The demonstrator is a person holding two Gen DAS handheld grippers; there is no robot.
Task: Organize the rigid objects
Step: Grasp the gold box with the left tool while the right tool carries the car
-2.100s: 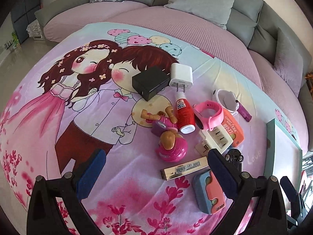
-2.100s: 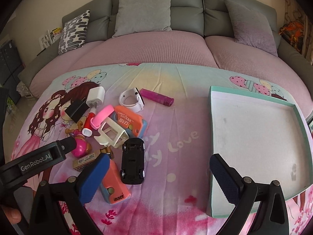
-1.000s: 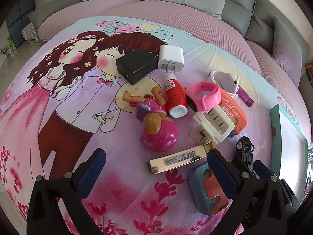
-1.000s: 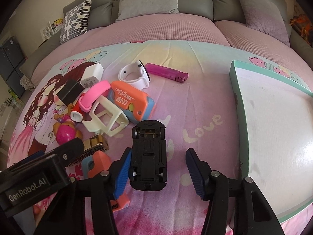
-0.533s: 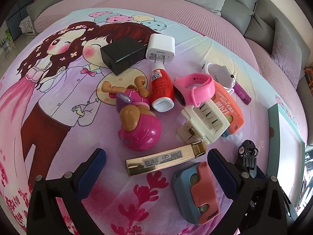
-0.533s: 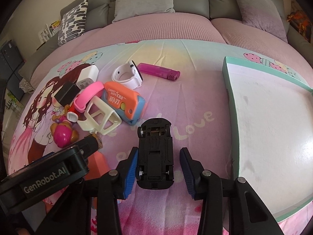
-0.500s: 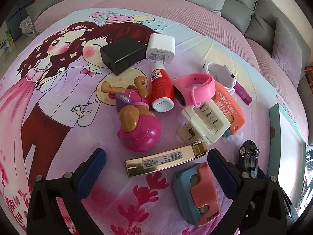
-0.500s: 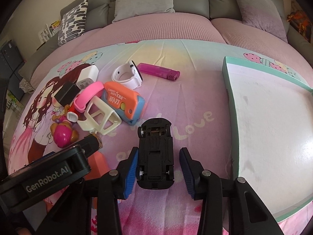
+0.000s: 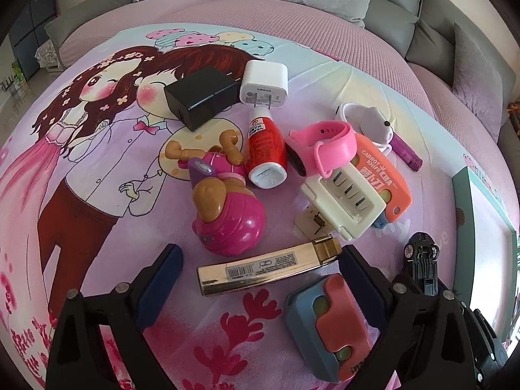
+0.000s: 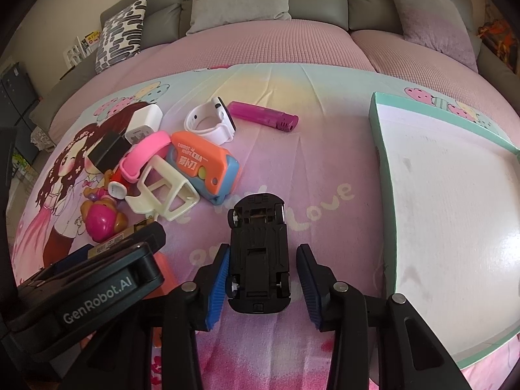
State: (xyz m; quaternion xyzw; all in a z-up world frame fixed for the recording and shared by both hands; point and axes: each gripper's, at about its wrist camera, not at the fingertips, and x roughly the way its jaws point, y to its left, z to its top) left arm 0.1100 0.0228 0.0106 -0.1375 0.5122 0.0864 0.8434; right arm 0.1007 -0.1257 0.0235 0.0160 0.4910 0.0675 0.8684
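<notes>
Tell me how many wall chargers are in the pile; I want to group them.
2. The black charger lies at the pile's far left edge, and the white charger sits right beside it, prongs toward the red bottle. Others may be hidden underneath.

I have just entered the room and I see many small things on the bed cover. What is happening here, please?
A person is sorting small objects with a gripper in each hand. The right gripper has its fingers around a black toy car, which shows its underside; whether they grip it is unclear. The teal box beside it holds nothing yet. The left gripper is open above a gold lighter, beside the pile of toys.
</notes>
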